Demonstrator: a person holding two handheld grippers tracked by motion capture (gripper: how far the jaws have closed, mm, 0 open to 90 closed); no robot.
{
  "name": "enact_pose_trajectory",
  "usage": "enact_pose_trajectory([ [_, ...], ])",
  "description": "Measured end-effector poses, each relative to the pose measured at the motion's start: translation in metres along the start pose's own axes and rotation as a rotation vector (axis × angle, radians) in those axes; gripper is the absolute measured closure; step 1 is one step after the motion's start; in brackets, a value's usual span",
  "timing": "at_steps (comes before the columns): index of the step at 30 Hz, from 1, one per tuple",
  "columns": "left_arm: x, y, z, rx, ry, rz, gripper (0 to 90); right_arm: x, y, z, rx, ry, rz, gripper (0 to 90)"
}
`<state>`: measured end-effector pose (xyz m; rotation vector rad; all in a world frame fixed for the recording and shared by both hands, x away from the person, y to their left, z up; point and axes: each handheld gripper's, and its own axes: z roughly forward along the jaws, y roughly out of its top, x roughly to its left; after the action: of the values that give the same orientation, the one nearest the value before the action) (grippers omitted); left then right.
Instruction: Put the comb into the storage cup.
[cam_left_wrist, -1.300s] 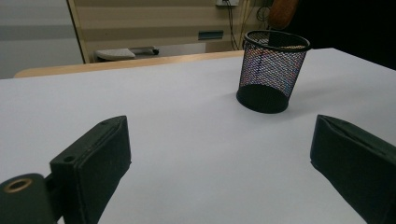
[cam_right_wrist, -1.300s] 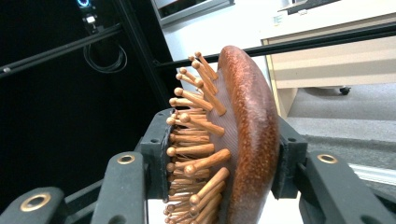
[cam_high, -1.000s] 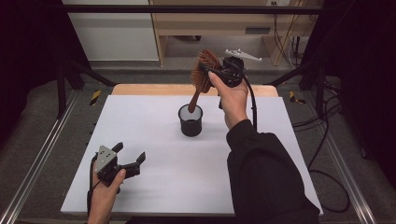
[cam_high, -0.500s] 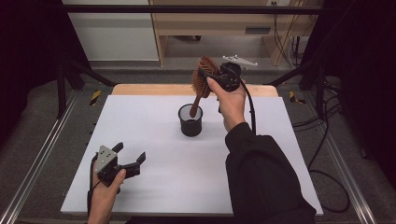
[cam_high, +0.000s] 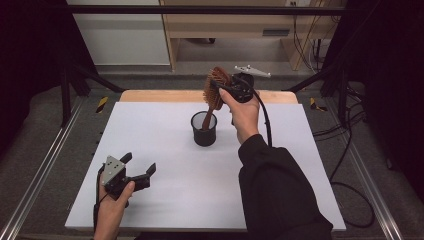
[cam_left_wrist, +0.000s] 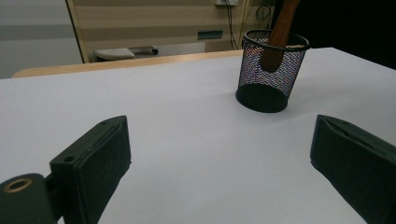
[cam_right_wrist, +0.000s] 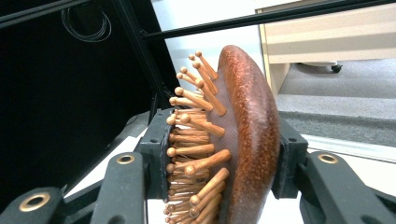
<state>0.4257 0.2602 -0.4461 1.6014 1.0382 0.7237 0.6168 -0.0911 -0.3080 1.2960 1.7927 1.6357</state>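
Note:
A brown wooden hairbrush (cam_high: 214, 85) stands nearly upright with its handle down inside a black mesh cup (cam_high: 204, 129) at the middle of the white table (cam_high: 165, 195). My right gripper (cam_high: 223, 88) is shut on the brush head; in the right gripper view the jaws press the bristle side and the back of the hairbrush (cam_right_wrist: 243, 140). My left gripper (cam_high: 137, 167) rests open near the table's front left corner, nothing between its fingers (cam_left_wrist: 93, 158). From the left gripper view the mesh cup (cam_left_wrist: 271, 70) stands ahead to the right, the brush handle (cam_left_wrist: 280, 32) inside it.
A wooden strip (cam_high: 150, 96) runs along the table's far edge. Black frame posts (cam_high: 65, 85) and metal rails (cam_high: 40, 170) flank the table. Cables (cam_high: 350, 165) lie on the floor to the right. A wooden desk (cam_high: 225, 25) stands behind.
My right gripper has lowered the hairbrush a little, its handle now deeper in the mesh cup. The left gripper has stayed put.

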Motion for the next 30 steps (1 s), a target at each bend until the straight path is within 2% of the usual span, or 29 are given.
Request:
enact_pose_trajectory([
  [3,0.000,0.000,0.000,0.001,0.000,0.000,5.5,-0.001,-0.002,0.001,0.000,0.000,0.006,51.1],
  [5,0.000,0.000,0.000,0.001,-0.002,0.001,5.5,-0.004,-0.005,0.003,-0.002,0.011,0.026,51.1],
  [10,-0.001,0.000,0.000,0.000,-0.003,-0.001,5.5,-0.005,-0.009,0.006,0.008,0.005,0.025,51.1],
  [17,-0.001,0.000,0.000,0.004,-0.006,0.001,5.5,-0.008,-0.015,0.010,0.011,0.004,0.052,51.0],
  [30,-0.001,0.000,0.000,0.004,-0.008,0.002,5.5,-0.007,-0.019,0.016,0.016,0.008,0.054,50.9],
])
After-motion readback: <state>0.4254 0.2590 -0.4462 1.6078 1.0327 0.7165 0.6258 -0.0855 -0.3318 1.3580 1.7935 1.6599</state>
